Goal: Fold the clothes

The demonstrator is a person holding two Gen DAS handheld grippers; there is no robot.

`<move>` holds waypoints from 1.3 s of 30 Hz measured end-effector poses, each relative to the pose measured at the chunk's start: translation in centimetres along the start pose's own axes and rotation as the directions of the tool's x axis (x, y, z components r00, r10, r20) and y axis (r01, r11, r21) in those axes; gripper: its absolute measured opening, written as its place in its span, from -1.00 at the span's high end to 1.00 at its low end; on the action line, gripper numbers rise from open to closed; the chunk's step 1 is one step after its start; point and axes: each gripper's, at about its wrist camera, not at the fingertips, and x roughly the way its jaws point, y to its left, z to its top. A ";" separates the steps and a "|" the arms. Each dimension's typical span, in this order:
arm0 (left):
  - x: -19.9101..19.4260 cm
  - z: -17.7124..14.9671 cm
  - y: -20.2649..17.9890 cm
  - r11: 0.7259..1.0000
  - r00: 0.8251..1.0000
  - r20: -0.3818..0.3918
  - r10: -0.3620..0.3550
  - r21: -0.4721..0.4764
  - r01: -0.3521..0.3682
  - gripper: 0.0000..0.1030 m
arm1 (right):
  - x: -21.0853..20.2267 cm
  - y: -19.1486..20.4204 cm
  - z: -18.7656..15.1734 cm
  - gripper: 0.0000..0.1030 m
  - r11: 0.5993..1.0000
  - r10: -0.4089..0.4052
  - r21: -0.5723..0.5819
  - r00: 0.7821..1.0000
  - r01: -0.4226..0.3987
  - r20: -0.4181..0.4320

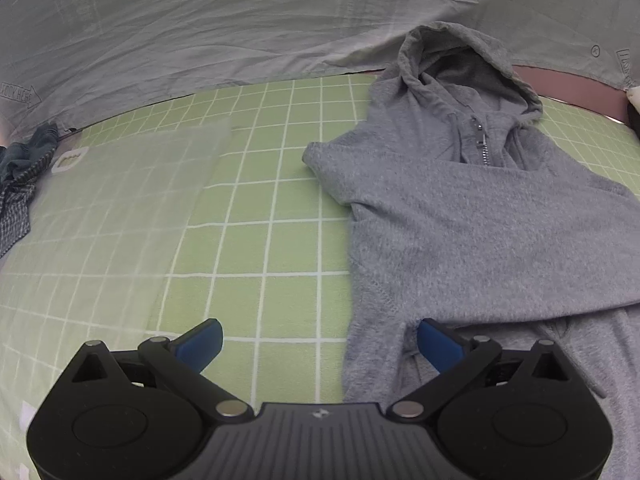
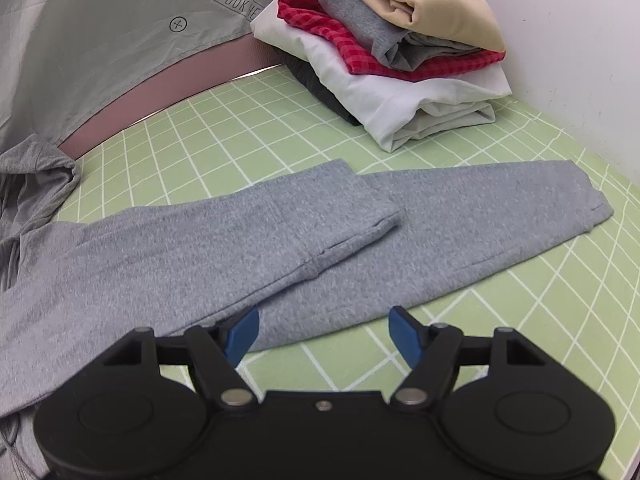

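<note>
Green checked bedding (image 1: 272,200) under a grey sheet (image 1: 200,32) backdrop held a grey hoodie (image 1: 480,220), sleeves crossed, near a folded pile (image 2: 392,52), while the left gripper (image 1: 318,344) and right gripper (image 2: 324,334) both gaped, gripping nothing.

Both wrist views low, forward; share hoodie (image 1: 472,216).
</note>
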 end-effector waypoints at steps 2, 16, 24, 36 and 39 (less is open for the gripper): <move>0.0 -0.3 -0.6 1.000 1.000 -0.005 -0.004 0.025 0.004 -0.98 | 0.1 0.2 -0.1 -0.41 1.000 0.003 -0.003 1.000 -0.003 -0.009; 0.1 -0.8 2.5 0.979 0.982 0.014 0.187 -0.079 -0.185 -0.99 | 0.2 0.7 -0.2 -0.42 1.000 0.007 -0.019 1.000 -0.007 -0.018; 0.9 -1.8 3.5 0.973 0.980 -0.064 0.188 -0.124 -0.195 -0.99 | 1.0 0.1 1.3 -0.47 0.999 0.036 0.028 0.999 -0.036 0.012; 1.3 -2.2 3.9 0.971 0.982 -0.090 0.165 -0.158 -0.178 -1.00 | 4.5 0.3 3.7 -0.03 0.999 0.029 -0.013 0.999 -0.029 0.020; 1.4 -2.2 3.9 0.971 0.983 -0.093 0.159 -0.167 -0.173 -1.00 | 4.1 0.8 3.8 0.63 0.997 0.046 -0.071 0.998 -0.044 0.035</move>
